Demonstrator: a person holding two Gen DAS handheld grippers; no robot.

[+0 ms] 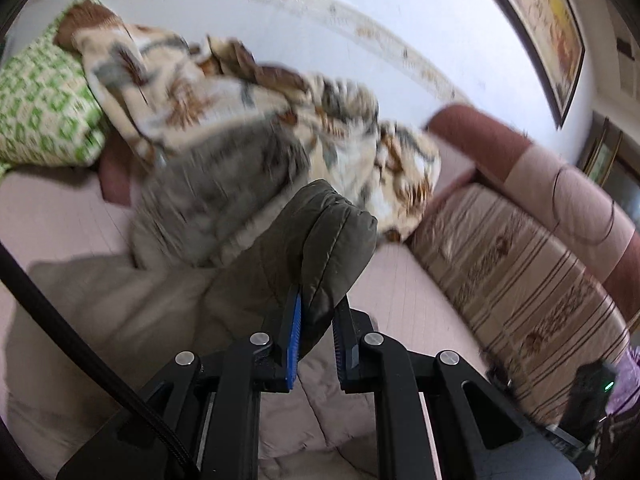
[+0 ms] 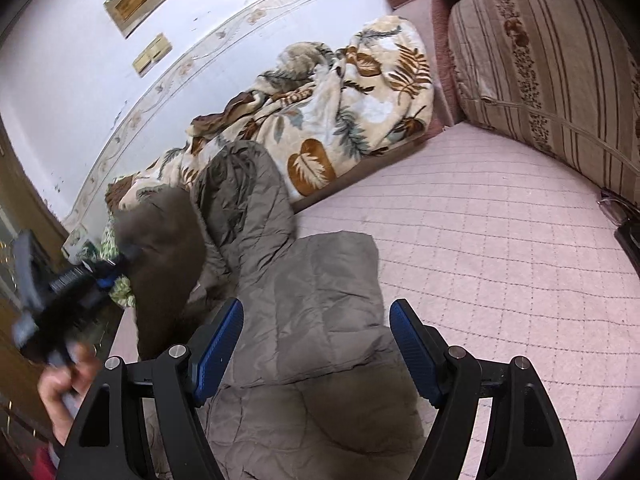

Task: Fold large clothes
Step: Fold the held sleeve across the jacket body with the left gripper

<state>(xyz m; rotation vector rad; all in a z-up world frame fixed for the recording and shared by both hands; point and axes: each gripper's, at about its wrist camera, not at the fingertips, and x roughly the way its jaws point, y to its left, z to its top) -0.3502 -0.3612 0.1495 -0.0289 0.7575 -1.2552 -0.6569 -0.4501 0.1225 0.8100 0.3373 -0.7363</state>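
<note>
Olive quilted jacket [image 2: 320, 320] is lying spread on the pink bed cover [image 2: 500, 240], its length running away toward the leaf-print blanket [image 2: 340, 120]. Left gripper [image 1: 316, 320] is clenching a bunched fold of the jacket and lifting it. Right gripper [image 2: 316, 344] is hovering released, jaws wide, directly over the nearer flat panel, so it is judged closer to the next edge.

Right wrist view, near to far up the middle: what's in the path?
Open right gripper → grey-brown quilted padded jacket on the pink quilted bed cover → cream leaf-print fleece blanket → white wall with floral border strip.
</note>
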